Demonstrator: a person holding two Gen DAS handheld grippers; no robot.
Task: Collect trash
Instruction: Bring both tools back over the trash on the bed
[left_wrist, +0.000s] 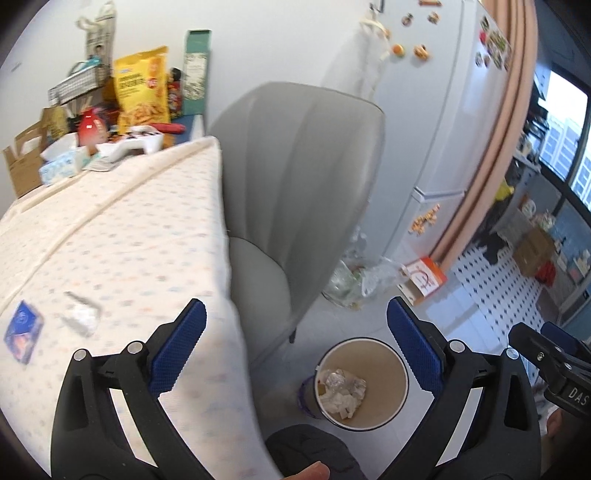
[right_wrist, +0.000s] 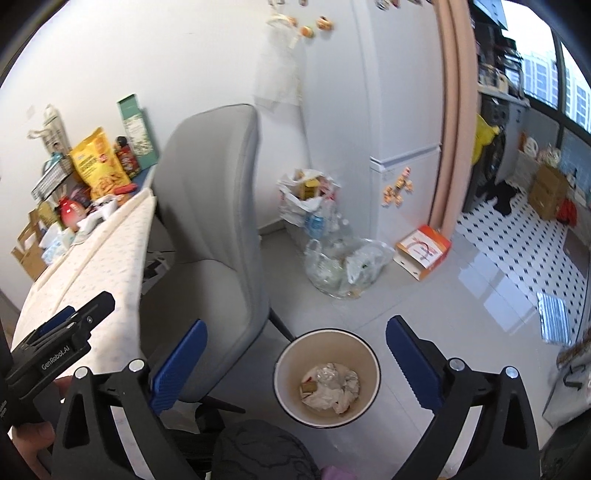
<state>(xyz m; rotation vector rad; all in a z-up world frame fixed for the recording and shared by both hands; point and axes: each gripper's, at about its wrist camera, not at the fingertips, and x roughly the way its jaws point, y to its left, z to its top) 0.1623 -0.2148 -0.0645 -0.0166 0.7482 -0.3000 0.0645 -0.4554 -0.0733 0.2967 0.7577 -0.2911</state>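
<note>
trash (right_wrist: 330, 387) lies in bin (right_wrist: 284, 373); right tool (right_wrist: 295, 365) gapes empty above

Grey padded chair (right_wrist: 218, 221) beside desk w/ dotted cloth (left_wrist: 122, 236); yellow snack bag (left_wrist: 142, 86) at back; white fridge (right_wrist: 399, 110) w/ magnets.

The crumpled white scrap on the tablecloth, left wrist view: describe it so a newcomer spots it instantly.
Start at the table with the dotted tablecloth left of the grey chair. On its near end lies a crumpled white scrap, right of a flat blue packet. It is the only wrinkled white piece there.
</note>
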